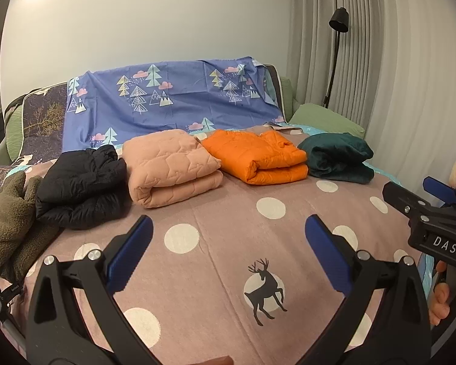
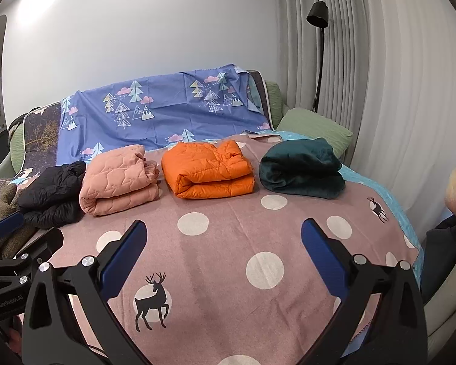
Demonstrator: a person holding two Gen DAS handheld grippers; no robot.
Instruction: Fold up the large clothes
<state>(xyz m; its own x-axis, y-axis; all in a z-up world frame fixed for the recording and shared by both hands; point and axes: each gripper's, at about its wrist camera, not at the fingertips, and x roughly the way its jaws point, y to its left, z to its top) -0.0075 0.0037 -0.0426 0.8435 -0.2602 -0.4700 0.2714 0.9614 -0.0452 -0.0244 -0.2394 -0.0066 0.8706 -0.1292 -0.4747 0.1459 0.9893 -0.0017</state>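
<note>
Five folded garments (image 1: 173, 167) in a row on one spotted blanket (image 1: 228, 228); left tool (image 1: 228, 237), right tool (image 2: 223, 240), both wide, empty

a home living room: sheet-draped green sofa (image 2: 313, 127), floor lamp (image 2: 317, 15) and curtains (image 2: 364, 76) at two o'clock.

left tongs (image 1: 228, 243): jaws spread wide, nothing between the blue pads, aimed forward and level | right tongs (image 2: 223, 245): jaws spread wide, empty, level beside the left tongs | right hand (image 1: 440, 298): fingers wrapped under the right tongs' handle | the two tongs side by side, apart
</note>
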